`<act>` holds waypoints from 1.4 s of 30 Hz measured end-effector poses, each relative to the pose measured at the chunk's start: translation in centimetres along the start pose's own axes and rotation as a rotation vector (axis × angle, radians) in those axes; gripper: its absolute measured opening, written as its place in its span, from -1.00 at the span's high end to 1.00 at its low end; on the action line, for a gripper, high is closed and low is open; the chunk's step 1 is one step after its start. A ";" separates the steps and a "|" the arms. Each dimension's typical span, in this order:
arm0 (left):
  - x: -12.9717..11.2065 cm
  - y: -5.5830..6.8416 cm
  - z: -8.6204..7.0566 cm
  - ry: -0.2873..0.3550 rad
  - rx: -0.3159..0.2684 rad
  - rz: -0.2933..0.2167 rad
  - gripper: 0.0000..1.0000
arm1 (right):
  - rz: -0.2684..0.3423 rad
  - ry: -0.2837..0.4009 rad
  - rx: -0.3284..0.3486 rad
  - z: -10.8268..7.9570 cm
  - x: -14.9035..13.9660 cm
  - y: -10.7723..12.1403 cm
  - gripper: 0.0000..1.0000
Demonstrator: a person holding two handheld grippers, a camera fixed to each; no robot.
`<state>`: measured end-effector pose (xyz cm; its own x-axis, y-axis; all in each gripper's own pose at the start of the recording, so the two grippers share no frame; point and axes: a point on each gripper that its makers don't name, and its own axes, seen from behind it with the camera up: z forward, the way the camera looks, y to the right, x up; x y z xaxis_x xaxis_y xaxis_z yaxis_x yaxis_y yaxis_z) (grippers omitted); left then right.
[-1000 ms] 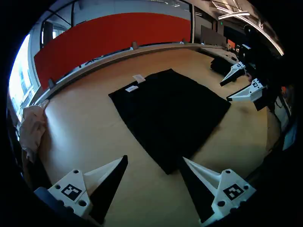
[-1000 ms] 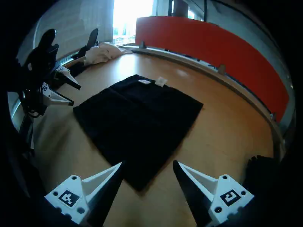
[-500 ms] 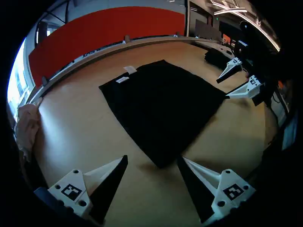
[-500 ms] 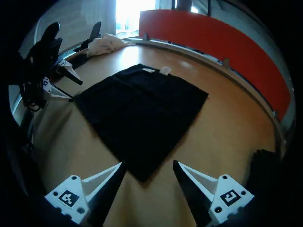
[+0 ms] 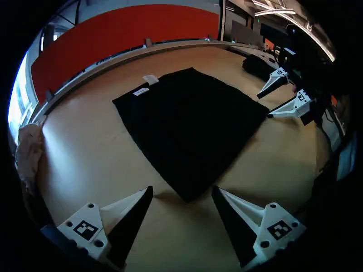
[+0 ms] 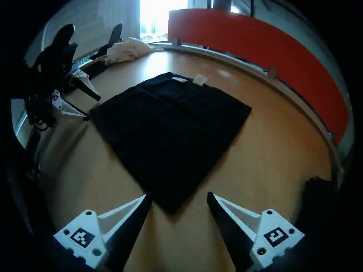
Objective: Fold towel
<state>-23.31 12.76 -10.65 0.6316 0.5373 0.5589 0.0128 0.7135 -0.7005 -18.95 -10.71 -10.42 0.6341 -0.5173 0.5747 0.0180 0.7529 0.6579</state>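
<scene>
Towel (image 5: 190, 122) lies flat on the wooden table (image 5: 90, 149) by a red partition (image 5: 122, 31); left gripper (image 5: 181, 188) and right gripper (image 6: 179, 194) fingers apart.

My left white two-finger gripper (image 5: 181, 190), black on its inner faces, hangs low with its jaws spread wide, gripping nothing. My right white two-finger gripper (image 6: 179, 196) is likewise wide apart and empty. The two point toward each other.

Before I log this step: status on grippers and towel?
Left gripper, right gripper open. Black towel flat on table, ungrasped, a corner before each. Pale cloth far off at table edge.
</scene>
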 end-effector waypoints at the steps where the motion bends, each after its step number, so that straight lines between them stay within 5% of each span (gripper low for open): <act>1: 0.0 0.0 0.1 -0.002 -0.001 0.000 -0.91 | 0.001 0.000 0.002 0.0 0.0 0.0 -0.88; 13: -0.2 0.1 0.4 -0.017 -0.006 0.015 -0.92 | 0.012 -0.003 0.022 -0.1 -0.4 -0.2 -0.87; 23: -0.2 -0.1 0.5 -0.043 0.009 0.000 -0.80 | 0.016 -0.011 0.038 0.0 -0.4 -0.5 -0.66; 33: -0.2 0.1 0.5 -0.059 0.010 0.002 -0.33 | -0.005 -0.015 0.059 0.1 -0.3 -0.9 -0.30; 42: -0.1 0.5 0.5 -0.073 0.014 -0.007 0.05 | -0.009 -0.014 0.065 0.2 -0.2 -0.9 0.25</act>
<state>-23.74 13.25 -10.82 0.5730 0.5637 0.5949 0.0059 0.7231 -0.6908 -19.26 -11.34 -11.05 0.6234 -0.5297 0.5752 -0.0270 0.7206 0.6928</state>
